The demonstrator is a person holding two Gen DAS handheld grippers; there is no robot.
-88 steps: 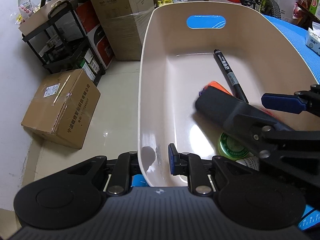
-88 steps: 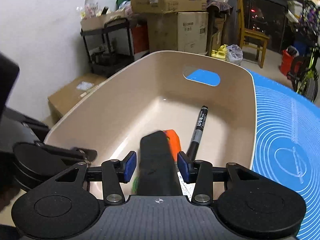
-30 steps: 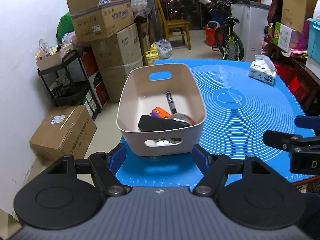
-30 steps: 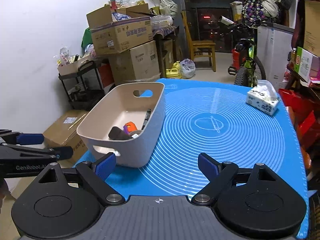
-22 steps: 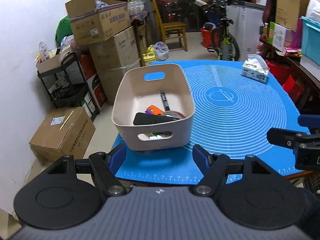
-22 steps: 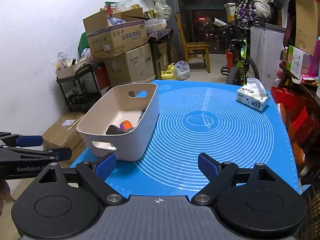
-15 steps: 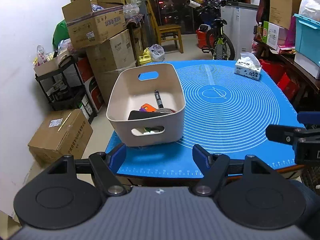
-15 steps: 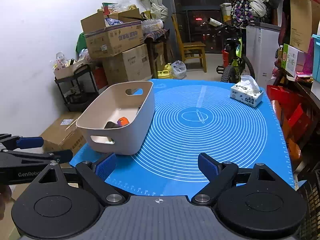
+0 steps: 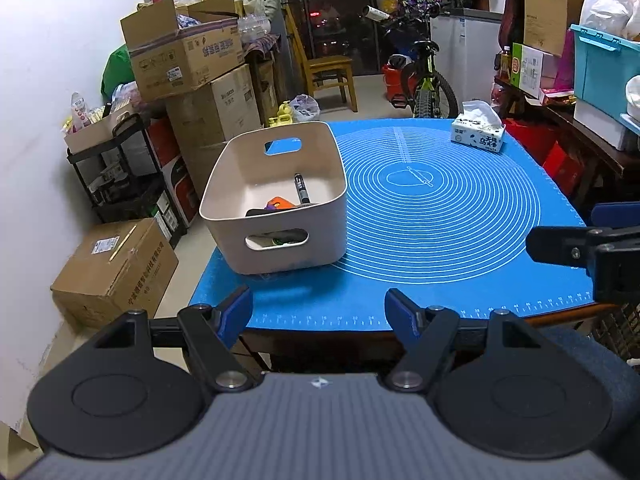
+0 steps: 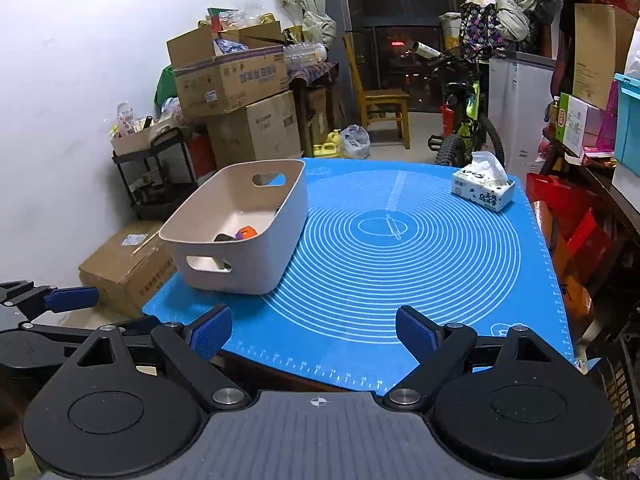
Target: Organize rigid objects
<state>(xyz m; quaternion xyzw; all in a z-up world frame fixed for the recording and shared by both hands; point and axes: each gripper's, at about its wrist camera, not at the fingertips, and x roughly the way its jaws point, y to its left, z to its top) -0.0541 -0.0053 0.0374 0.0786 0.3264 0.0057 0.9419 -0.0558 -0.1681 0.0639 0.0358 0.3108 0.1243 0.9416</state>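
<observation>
The beige rectangular plastic bin [image 9: 276, 216] has smooth, faintly satin walls. Under it lies a blue mat printed with white rings [image 9: 436, 216], matt and rubbery-looking. The white tissue pack [image 10: 482, 192] is wrapped in slightly shiny film, with soft paper puffing from its top. Brown cardboard boxes [image 9: 116, 268] look dull and rough, sealed with glossy tape. The wooden chair [image 10: 380, 108] has a light sheen.

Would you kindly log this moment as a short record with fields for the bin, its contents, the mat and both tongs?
bin: beige bin on the mat's left side, upright
contents: black marker, orange item, dark flat object; others unclear
mat: blue mat, tissue box at its far right corner
left tongs: open, empty, short of the table edge
right tongs: open, empty
</observation>
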